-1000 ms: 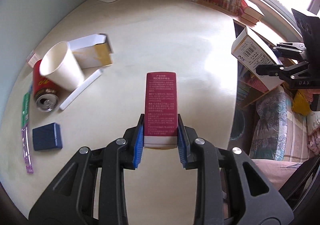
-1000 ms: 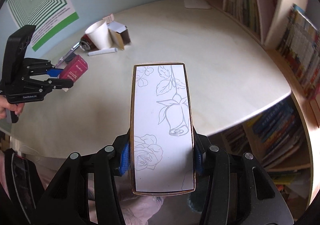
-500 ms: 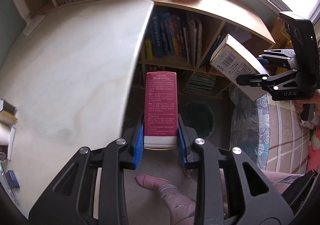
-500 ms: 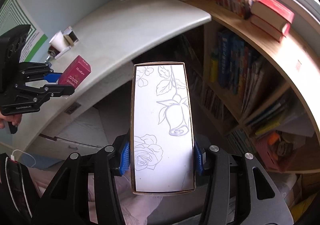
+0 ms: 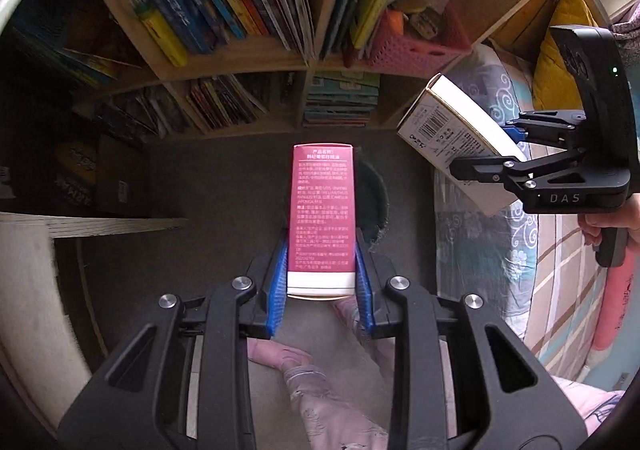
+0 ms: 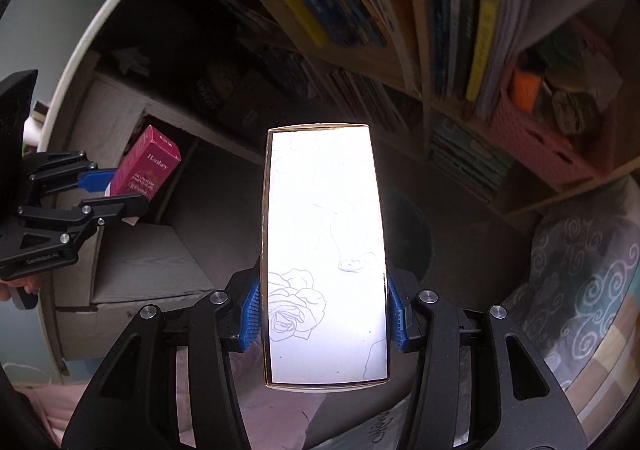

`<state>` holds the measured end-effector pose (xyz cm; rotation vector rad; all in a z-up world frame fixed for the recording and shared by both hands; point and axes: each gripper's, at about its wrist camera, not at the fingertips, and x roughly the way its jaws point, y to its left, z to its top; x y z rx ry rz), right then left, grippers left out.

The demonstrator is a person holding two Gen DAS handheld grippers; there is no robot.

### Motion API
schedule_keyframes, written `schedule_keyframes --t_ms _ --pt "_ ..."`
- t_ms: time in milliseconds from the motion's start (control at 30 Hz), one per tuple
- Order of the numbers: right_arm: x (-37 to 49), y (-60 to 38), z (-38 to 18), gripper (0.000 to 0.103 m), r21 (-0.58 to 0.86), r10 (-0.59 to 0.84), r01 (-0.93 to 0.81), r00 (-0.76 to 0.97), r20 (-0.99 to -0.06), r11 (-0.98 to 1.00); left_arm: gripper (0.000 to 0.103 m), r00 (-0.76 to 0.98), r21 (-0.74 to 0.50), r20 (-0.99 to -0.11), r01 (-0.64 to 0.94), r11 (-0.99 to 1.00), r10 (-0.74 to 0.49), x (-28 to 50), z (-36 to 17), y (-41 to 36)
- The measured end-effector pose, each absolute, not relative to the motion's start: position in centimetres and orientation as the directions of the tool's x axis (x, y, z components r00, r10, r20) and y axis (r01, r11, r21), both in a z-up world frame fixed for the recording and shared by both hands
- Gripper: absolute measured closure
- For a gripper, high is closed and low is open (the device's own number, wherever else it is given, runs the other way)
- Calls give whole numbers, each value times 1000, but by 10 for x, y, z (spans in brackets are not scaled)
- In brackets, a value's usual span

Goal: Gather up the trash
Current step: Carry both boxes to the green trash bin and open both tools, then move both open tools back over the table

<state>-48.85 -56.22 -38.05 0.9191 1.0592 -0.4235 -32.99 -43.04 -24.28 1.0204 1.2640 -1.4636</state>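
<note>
Left claw clamped on the lower end of the red carton, blue pads against both long sides; carton points down toward the floor. Right claw gripping the white rose-print box the same way, held over the floor. Beyond the red carton, partly hidden: dark green bin on the floor. Farthest: bookshelf full of books.
</note>
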Motion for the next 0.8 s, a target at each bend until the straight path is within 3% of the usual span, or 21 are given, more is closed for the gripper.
schedule_keyframes --t_ms 233,400,467,500,533,800 --pt "-502 -571 -484 53 532 208 762 491 -846 370 77 -266 -266 -964 961 -76 4 -355 -341 -455" --pt "-502 -575 -525 51 574 237 767 523 -819 287 75 -264 -273 -960 955 -116 92 -373 -389 -460" --pt "-505 -578 -530 40 586 236 766 537 -810 264 58 -268 -280 -958 953 -119 105 -378 -394 -462" --pt "-508 -579 -527 30 586 218 768 545 -810 259 42 -260 -270 -962 952 -145 83 -381 -389 -462" --pt "-512 -581 -524 28 584 201 769 549 -811 259 32 -239 -245 -969 954 -170 59 -383 -386 -462" --pt "-528 -589 -507 28 577 200 764 541 -817 289 31 -223 -226 -974 962 -155 41 -375 -370 -463"
